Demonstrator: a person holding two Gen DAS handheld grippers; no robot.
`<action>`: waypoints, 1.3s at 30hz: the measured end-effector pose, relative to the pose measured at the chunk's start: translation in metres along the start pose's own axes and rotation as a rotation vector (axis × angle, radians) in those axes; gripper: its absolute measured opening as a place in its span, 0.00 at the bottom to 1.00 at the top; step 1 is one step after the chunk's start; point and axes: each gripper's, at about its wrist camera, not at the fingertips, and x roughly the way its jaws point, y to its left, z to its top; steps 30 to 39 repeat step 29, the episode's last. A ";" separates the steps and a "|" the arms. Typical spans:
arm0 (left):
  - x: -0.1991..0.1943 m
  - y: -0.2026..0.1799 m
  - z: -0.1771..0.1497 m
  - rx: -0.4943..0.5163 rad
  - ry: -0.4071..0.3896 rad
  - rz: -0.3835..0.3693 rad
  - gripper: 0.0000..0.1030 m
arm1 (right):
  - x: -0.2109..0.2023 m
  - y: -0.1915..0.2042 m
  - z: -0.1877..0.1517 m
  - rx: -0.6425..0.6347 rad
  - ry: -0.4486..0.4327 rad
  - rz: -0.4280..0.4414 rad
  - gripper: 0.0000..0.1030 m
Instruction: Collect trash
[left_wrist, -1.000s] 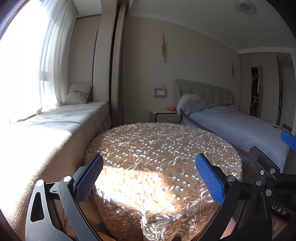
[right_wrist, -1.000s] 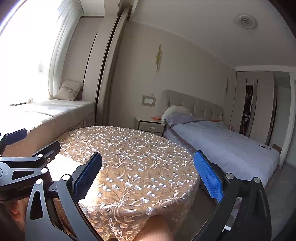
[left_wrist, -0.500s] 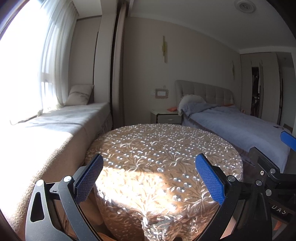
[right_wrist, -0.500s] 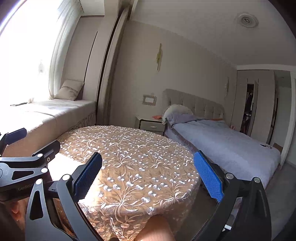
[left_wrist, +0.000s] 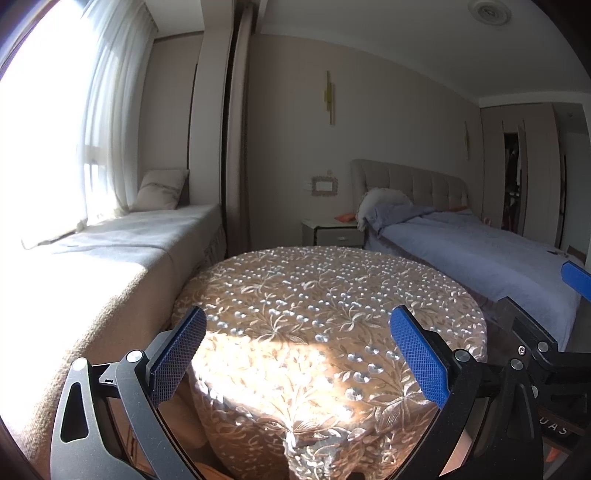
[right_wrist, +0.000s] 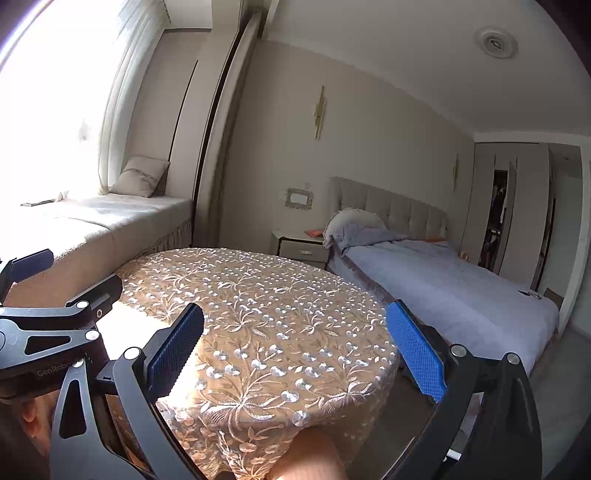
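Observation:
My left gripper (left_wrist: 297, 356) is open and empty, held above the near edge of a round table (left_wrist: 325, 295) with a beige embroidered cloth. My right gripper (right_wrist: 295, 350) is open and empty too, over the same table (right_wrist: 258, 295) from its right side. Each gripper shows in the other's view: the right one at the right edge of the left wrist view (left_wrist: 546, 354), the left one at the left edge of the right wrist view (right_wrist: 44, 317). No trash shows on the tabletop in either view.
A cushioned window bench (left_wrist: 110, 258) with a pillow (left_wrist: 160, 190) runs along the left. A bed with a blue-grey cover (right_wrist: 443, 280) stands to the right. A nightstand (right_wrist: 301, 247) with a small orange item (right_wrist: 314, 232) is at the back wall. A wardrobe (right_wrist: 517, 206) stands far right.
Both views shift very slightly; the table sits marginally lower and farther in frame. Both grippers stay open and empty.

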 end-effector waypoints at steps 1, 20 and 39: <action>0.000 0.000 0.000 -0.001 0.001 -0.002 0.95 | 0.000 0.000 -0.001 0.000 0.002 0.001 0.96; -0.002 -0.001 0.000 0.008 -0.013 0.016 0.95 | 0.001 -0.007 -0.001 0.023 0.024 0.032 0.96; 0.000 0.000 0.001 -0.002 0.002 -0.013 0.95 | 0.001 -0.010 -0.002 0.035 0.024 0.039 0.96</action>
